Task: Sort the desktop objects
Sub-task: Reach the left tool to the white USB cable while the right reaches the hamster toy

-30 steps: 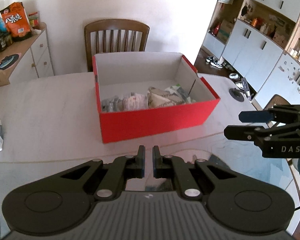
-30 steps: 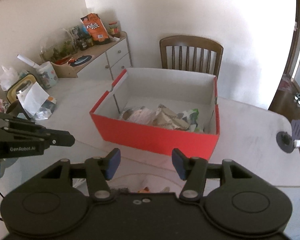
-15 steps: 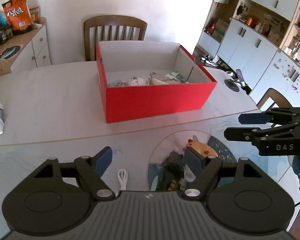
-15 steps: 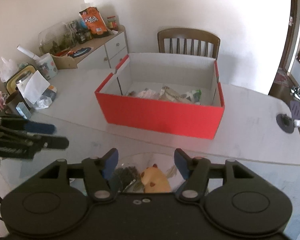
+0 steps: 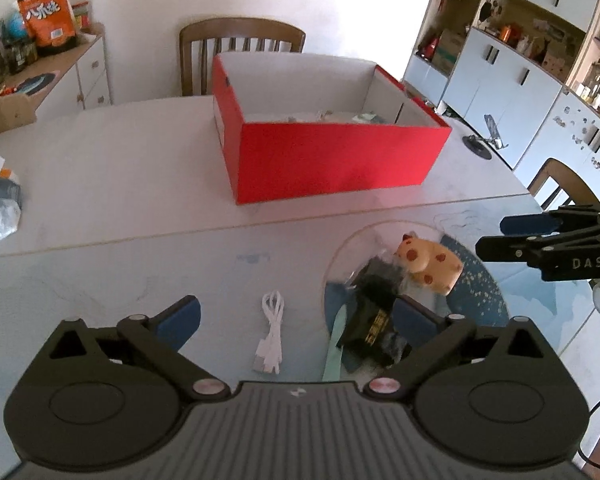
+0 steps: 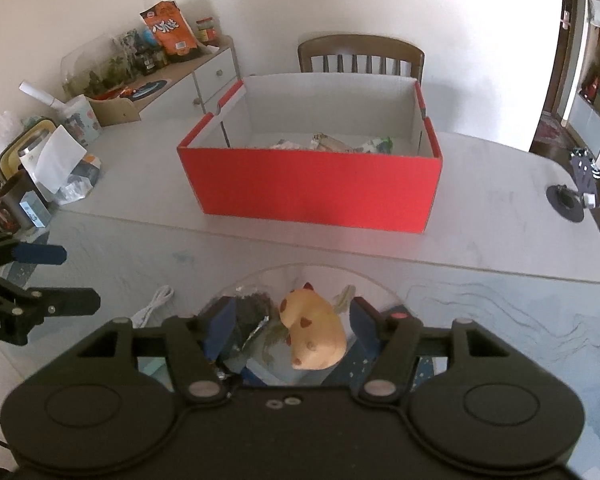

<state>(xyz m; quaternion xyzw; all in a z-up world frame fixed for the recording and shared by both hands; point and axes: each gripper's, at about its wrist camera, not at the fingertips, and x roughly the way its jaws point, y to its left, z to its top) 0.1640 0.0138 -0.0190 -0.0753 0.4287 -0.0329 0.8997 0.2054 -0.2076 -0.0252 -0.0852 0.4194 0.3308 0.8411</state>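
Box (image 5: 332,164) on table (image 5: 100,184), toward far edge; packets (image 6: 332,142) inside box. Chair (image 5: 242,46) behind table's far edge, behind box. Round plate (image 5: 476,280) near table's near edge, in front of box. On plate: toy animal (image 5: 428,266) at far side, pouch (image 5: 374,316) beside it, nearer near edge. Coiled cable (image 5: 270,334) on table, left of plate. Phone stand (image 6: 572,200) by right edge. Bags and cups (image 6: 48,168) at left edge. Sideboard (image 6: 188,84) beyond far left corner.

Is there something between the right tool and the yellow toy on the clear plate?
Nothing visible does. The right tool is open with the yellow toy already between its fingers; a dark packet lies just beside it.
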